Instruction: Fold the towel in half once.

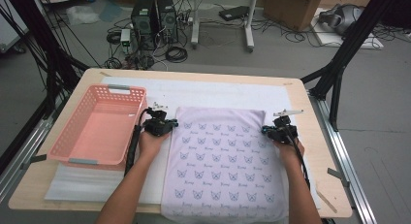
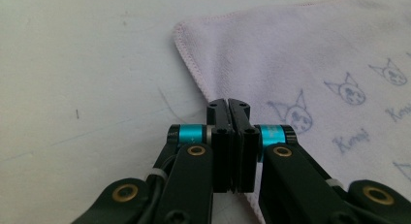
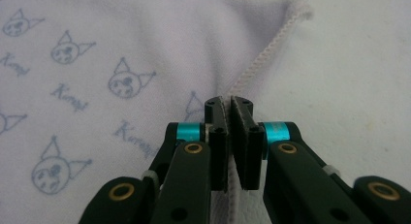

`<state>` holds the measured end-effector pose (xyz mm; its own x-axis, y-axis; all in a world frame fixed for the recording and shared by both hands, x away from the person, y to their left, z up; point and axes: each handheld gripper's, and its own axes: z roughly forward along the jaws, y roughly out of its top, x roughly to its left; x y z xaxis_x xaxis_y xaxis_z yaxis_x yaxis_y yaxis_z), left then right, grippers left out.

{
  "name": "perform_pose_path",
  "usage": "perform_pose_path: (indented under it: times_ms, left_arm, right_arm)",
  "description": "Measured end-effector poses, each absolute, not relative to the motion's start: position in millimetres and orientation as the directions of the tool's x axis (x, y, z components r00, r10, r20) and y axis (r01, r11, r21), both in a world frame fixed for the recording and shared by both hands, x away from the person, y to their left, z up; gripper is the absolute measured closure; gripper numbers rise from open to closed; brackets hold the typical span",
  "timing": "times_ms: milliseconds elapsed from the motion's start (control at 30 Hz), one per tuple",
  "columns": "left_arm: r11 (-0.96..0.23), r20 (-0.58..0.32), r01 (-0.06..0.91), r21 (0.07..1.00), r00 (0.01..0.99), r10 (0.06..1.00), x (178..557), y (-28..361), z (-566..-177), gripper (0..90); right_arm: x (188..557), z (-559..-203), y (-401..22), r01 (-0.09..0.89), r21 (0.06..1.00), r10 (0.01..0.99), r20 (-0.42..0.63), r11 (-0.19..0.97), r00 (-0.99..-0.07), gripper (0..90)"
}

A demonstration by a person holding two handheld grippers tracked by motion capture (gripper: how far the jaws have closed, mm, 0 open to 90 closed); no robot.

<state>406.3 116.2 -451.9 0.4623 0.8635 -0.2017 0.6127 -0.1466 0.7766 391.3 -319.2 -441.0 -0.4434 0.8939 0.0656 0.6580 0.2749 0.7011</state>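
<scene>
A pale lilac towel (image 1: 225, 161) with blue cat-face print lies flat, its near end seemingly overhanging the table edge.

high: overhead, forward-down | tongs views: close, low | shared: towel (image 1: 224, 161) edges

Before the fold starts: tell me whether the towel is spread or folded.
Spread. The towel lies flat on the table, its near end hanging over the edge.
</scene>
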Motion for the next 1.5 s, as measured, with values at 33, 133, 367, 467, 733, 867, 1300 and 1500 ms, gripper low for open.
perform_pose_path:
  times_ms: [33, 133, 367, 467, 733, 867, 1300, 1500]
  left_arm:
    - [-0.139, -0.206, 0.613, 0.778, 0.457, 0.865, 406.5, 116.3, -451.9, 88.2]
    - [-0.119, -0.214, 0.605, 0.787, 0.450, 0.867, 406.2, 116.4, -449.8, 88.3]
    - [-0.080, -0.253, 0.615, 0.784, 0.435, 0.864, 406.7, 121.5, -446.6, 88.4]
    - [-0.080, -0.253, 0.611, 0.787, 0.439, 0.862, 406.4, 121.3, -445.9, 88.4]
    - [-0.017, -0.292, 0.588, 0.808, 0.426, 0.856, 405.4, 124.7, -437.5, 88.4]
    - [-0.017, -0.280, 0.587, 0.809, 0.411, 0.867, 411.1, 123.7, -427.8, 88.5]
    - [-0.066, -0.236, 0.522, 0.850, 0.490, 0.839, 385.3, 130.3, -402.4, 88.4]
    - [-0.110, -0.202, 0.498, 0.860, 0.532, 0.822, 357.8, 132.8, -396.4, 88.4]
  right_arm:
    - [391.4, -440.9, -319.6, 0.658, 0.702, 0.894, 0.069, 0.272, -0.443, 86.1]
    - [391.3, -440.4, -317.7, 0.649, 0.708, 0.899, 0.047, 0.278, -0.436, 86.4]
    - [391.4, -438.6, -320.0, 0.638, 0.727, 0.903, 0.057, 0.255, -0.425, 86.5]
    - [391.2, -438.0, -319.7, 0.636, 0.727, 0.902, 0.051, 0.261, -0.428, 86.5]
    - [390.1, -434.2, -321.5, 0.614, 0.754, 0.901, 0.070, 0.233, -0.428, 86.5]
    - [391.2, -427.3, -324.3, 0.600, 0.774, 0.907, 0.081, 0.204, -0.412, 86.6]
    - [363.1, -410.1, -332.0, 0.548, 0.815, 0.868, 0.121, 0.190, -0.481, 86.6]
    - [339.1, -406.8, -338.1, 0.536, 0.821, 0.850, 0.131, 0.196, -0.511, 86.5]
